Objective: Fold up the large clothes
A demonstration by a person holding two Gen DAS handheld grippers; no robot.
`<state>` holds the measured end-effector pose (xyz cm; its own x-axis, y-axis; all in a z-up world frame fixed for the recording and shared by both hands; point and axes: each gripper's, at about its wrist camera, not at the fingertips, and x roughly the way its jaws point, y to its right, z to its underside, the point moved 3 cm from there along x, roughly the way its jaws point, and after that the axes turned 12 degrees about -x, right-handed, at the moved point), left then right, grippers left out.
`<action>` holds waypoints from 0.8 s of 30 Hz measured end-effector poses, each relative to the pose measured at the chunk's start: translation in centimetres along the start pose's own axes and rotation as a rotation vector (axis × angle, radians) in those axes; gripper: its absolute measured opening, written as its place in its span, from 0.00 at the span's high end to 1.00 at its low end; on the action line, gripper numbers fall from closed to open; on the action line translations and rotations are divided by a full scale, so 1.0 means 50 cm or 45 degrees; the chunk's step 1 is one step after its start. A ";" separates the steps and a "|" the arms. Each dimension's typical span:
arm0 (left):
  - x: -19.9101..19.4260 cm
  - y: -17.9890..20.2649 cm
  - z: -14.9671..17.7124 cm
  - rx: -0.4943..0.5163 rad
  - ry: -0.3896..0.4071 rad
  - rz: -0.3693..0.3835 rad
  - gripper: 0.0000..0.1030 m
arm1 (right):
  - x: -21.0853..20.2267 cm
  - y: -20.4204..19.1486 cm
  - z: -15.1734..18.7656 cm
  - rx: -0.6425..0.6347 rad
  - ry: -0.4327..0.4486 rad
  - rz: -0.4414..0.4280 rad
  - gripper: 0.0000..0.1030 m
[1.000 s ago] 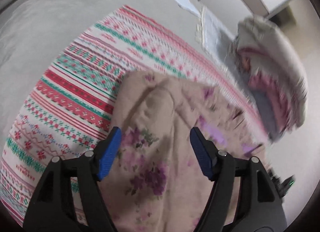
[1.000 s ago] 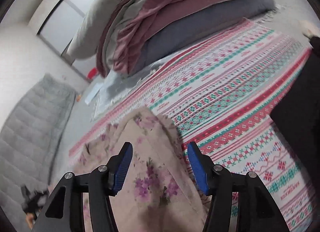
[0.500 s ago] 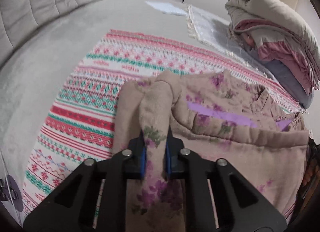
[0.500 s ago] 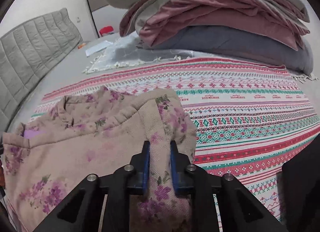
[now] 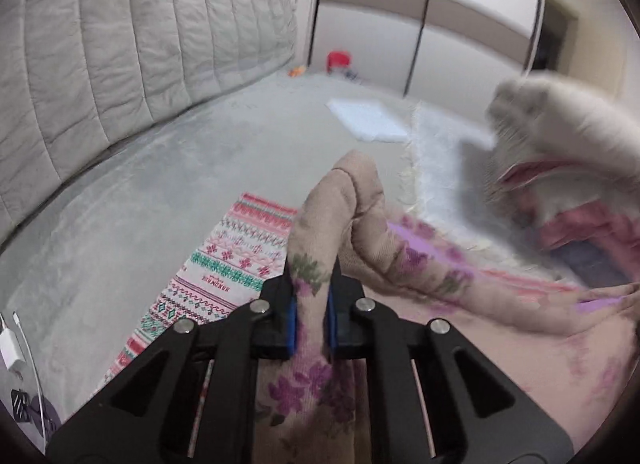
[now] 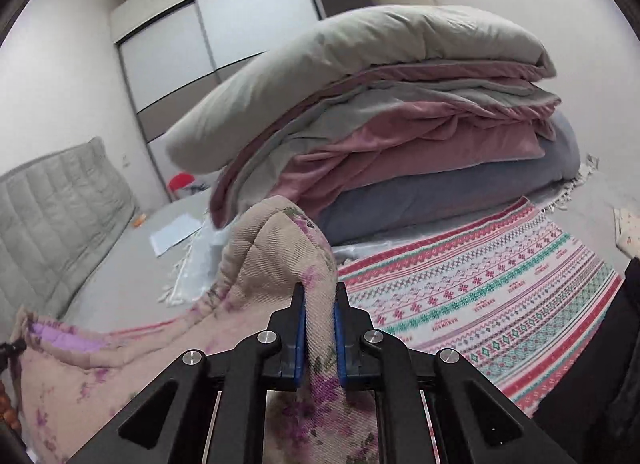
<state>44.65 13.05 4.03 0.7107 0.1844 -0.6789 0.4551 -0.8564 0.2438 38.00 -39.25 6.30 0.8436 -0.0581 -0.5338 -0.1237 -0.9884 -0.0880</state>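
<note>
so, my left gripper [image 5: 311, 306] is clamped tight on a fold of the floral garment [image 5: 420, 276], blue pads pinching the beige cloth, which bunches into a hump just past the jaws. from there, in the left wrist view, its top edge runs off toward 3 o'clock, long axis lying roughly side to side, and the rest hangs below it.

my right gripper [image 6: 319, 318] is likewise closed on another fold of the same garment [image 6: 276, 260]; in the right wrist view the edge trails toward 8 o'clock, ending at a purple-lined opening. both jaws have just been closing, with cloth between them.

i see the garment lifted over the striped patterned rug [image 6: 500, 296], which lies on grey carpet. a stack of folded bedding [image 6: 392, 112] sits at 12 o'clock beyond the rug.
</note>
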 end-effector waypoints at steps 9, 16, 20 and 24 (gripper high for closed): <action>0.249 -0.058 0.132 -0.101 -0.214 -0.157 0.83 | 0.261 0.042 0.184 0.187 -0.380 0.038 0.88; 0.259 -0.062 0.143 -0.124 -0.215 -0.140 0.70 | 0.290 0.036 0.191 0.150 -0.450 0.076 0.82; 0.242 -0.071 0.135 -0.155 -0.304 -0.070 0.59 | 0.285 0.051 0.210 0.212 -0.504 0.076 0.50; 0.138 -0.117 0.083 -0.285 -0.265 0.057 0.43 | 0.215 0.060 0.164 0.177 -0.535 0.057 0.33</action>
<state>44.67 17.34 -4.94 0.6179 0.0263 -0.7858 0.5491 -0.7298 0.4073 42.43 -41.69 -6.60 0.5537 -0.0096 -0.8327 -0.2483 -0.9563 -0.1541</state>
